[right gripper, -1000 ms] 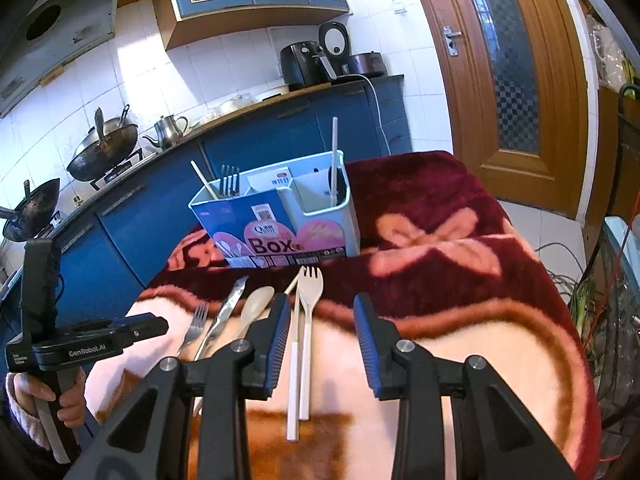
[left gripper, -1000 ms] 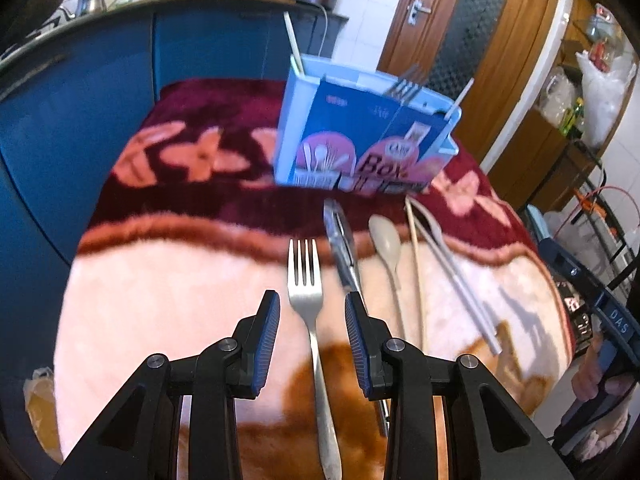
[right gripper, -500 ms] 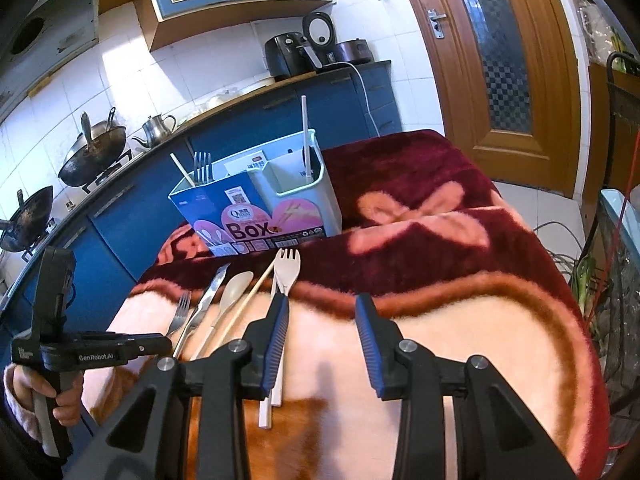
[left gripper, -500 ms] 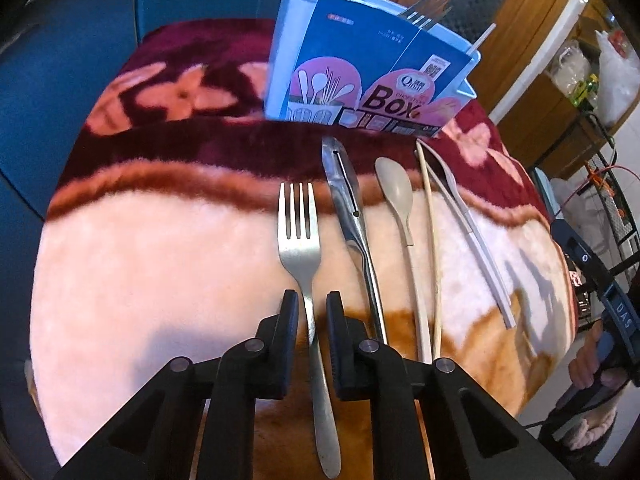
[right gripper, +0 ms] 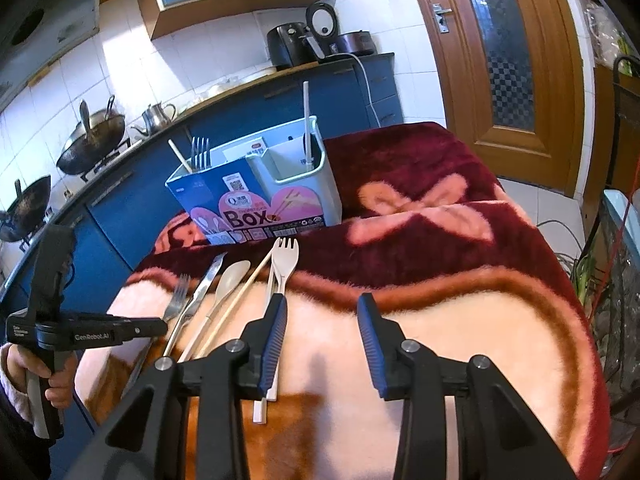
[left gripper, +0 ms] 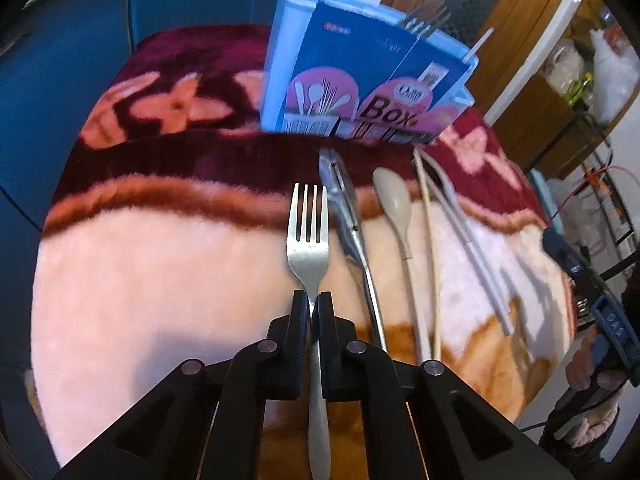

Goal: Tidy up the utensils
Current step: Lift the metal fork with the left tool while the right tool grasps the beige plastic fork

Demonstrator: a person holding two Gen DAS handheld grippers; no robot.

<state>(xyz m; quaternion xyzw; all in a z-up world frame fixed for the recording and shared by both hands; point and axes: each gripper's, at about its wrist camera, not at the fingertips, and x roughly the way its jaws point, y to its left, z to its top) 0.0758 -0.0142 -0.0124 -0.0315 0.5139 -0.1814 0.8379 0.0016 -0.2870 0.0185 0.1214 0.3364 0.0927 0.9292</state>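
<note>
Two black fingers of the left gripper (left gripper: 311, 300) clench the shiny steel fork's (left gripper: 308, 236) neck, tines ahead; right gripper (right gripper: 322, 308) gapes, unladen.

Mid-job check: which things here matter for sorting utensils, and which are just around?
Job:
metal fork, held in left claw
knife
beige spoon
chopstick
white fork
utensil box

Just around:
blanket
woks
kettle
air fryer
door
</note>
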